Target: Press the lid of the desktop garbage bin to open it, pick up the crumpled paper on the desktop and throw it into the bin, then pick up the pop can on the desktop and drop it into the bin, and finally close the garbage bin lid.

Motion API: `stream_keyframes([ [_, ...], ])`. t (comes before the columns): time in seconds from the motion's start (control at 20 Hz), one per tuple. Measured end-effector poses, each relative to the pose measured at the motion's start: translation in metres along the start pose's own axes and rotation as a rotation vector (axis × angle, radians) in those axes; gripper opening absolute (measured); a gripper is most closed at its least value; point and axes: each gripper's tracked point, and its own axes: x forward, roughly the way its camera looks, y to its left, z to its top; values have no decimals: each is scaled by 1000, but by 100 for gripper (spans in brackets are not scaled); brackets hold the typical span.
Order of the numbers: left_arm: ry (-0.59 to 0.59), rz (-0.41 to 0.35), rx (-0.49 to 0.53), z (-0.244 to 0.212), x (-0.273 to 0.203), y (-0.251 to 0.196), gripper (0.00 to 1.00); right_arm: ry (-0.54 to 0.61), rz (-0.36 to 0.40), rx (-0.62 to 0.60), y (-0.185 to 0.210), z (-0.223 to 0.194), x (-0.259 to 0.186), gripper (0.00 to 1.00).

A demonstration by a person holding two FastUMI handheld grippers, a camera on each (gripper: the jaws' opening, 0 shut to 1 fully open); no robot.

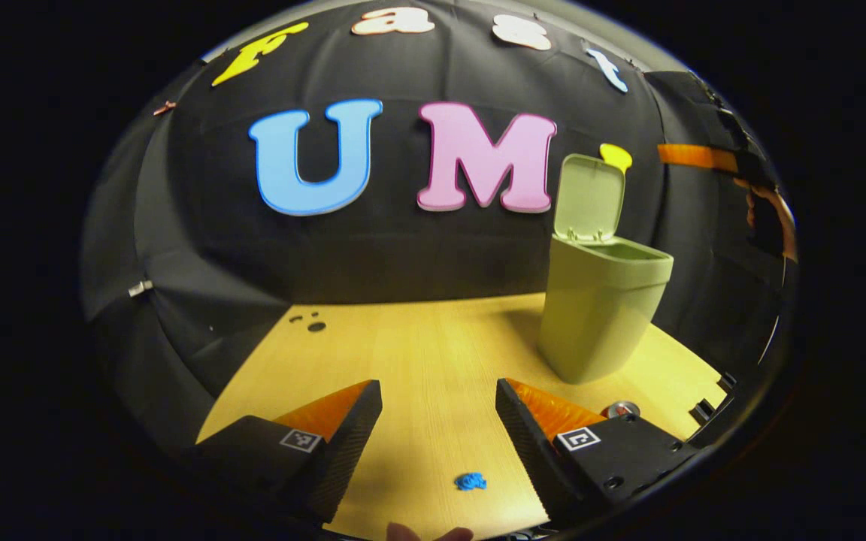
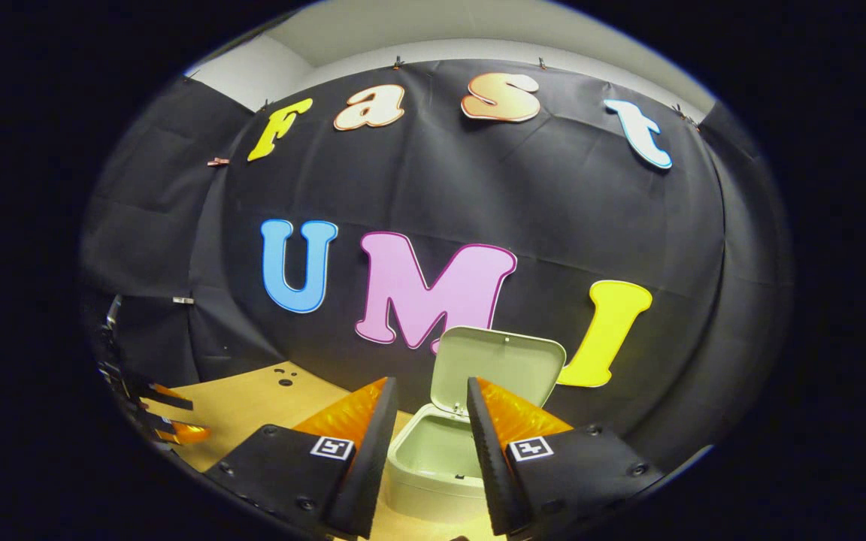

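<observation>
The wooden desktop (image 1: 433,353) carried the green garbage bin (image 1: 600,315) toward its far right in the left gripper view, standing upright with its lid (image 1: 588,197) swung up and open against the booth wall. In the right gripper view you held the right gripper (image 2: 429,428) above the bin's open mouth (image 2: 433,451), jaws parted moderately and holding nothing; whether paper lay inside could not be told. Your left gripper (image 1: 439,421) hung low over bare desktop, jaws wide and empty. The pop can (image 1: 622,410) showed only its top, just behind the left gripper's right finger, near the bin's base. A small blue scrap (image 1: 470,481) lay on the desktop between that gripper's fingers.
</observation>
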Motion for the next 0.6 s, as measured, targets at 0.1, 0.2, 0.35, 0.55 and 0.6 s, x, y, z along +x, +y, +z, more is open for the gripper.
stream_keyframes([
  [0.1, 83, -18, -22, -28, 6, -8, 98, -7, 9, 22, 10, 2, -10, 64],
  [0.2, 156, -38, -37, -55, 12, -14, 97, -5, 13, 43, 16, 2, -21, 66],
  [0.35, 249, -55, -32, -91, 21, -21, 94, 12, 13, 59, 20, -5, -34, 66],
  [0.55, 352, -83, -35, -132, 31, -34, 92, 47, -14, 78, 16, -20, -48, 66],
  [0.6, 372, -86, -35, -141, 32, -35, 89, 52, -22, 88, 15, -23, -53, 66],
])
